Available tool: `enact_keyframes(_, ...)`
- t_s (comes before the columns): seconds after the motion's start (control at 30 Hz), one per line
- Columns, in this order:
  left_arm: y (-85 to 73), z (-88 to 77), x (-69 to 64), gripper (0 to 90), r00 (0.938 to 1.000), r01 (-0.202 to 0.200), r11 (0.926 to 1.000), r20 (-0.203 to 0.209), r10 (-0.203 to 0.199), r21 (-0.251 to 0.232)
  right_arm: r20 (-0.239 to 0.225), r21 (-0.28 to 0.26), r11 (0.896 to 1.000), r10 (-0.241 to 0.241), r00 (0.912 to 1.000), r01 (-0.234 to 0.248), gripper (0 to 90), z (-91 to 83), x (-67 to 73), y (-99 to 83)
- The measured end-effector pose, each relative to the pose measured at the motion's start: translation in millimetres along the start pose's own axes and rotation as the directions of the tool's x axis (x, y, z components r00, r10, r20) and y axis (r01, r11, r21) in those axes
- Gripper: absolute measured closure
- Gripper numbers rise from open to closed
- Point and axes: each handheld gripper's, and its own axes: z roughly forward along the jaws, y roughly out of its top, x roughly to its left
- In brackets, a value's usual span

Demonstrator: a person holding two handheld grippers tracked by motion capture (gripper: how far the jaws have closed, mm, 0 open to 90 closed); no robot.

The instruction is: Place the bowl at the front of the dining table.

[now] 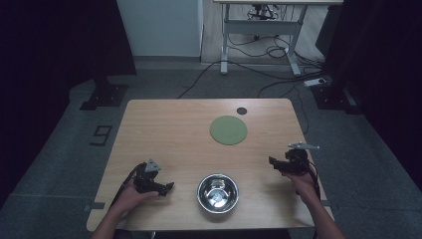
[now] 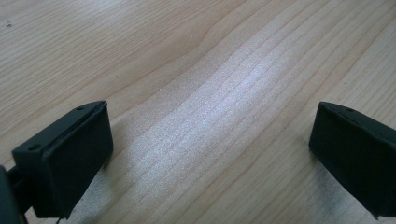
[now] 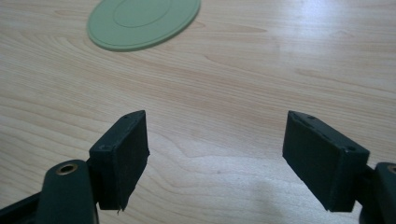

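A round green mat [image 1: 228, 130] lies flat on the far right part of the wooden table [image 1: 169, 134]; it also sits at the top left of the right gripper view [image 3: 142, 19]. A shiny steel bowl [image 1: 217, 193] stands upright near the front edge, between the two hands. My left gripper [image 1: 168, 187] rests low at the front left, pointing toward the bowl; its jaws stand wide apart over bare wood [image 2: 210, 140]. My right gripper [image 1: 272, 162] is held at the right edge, aimed left; its jaws are open with nothing between them [image 3: 215, 158].
A small dark disc [image 1: 241, 110] lies near the table's far edge, beyond the mat. Behind the table are a desk frame [image 1: 259, 35] and loose cables [image 1: 278, 69] on the floor. Dark curtains close both sides.
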Motion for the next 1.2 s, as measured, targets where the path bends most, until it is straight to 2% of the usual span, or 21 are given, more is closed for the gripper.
enact_keyframes(0.4,0.0,0.0,0.0,0.0,1.0000,0.000,1.0000,0.000,0.000,0.000,-0.060,-0.016,0.999,-0.042,0.9973,0.041,24.1,-7.6,20.4,2.3)
enact_keyframes(1.2,0.2,0.2,0.0,0.0,1.0000,0.000,1.0000,0.000,0.000,0.000,-0.114,-0.025,0.996,-0.084,0.9899,0.082,25.6,-9.8,44.5,3.3)
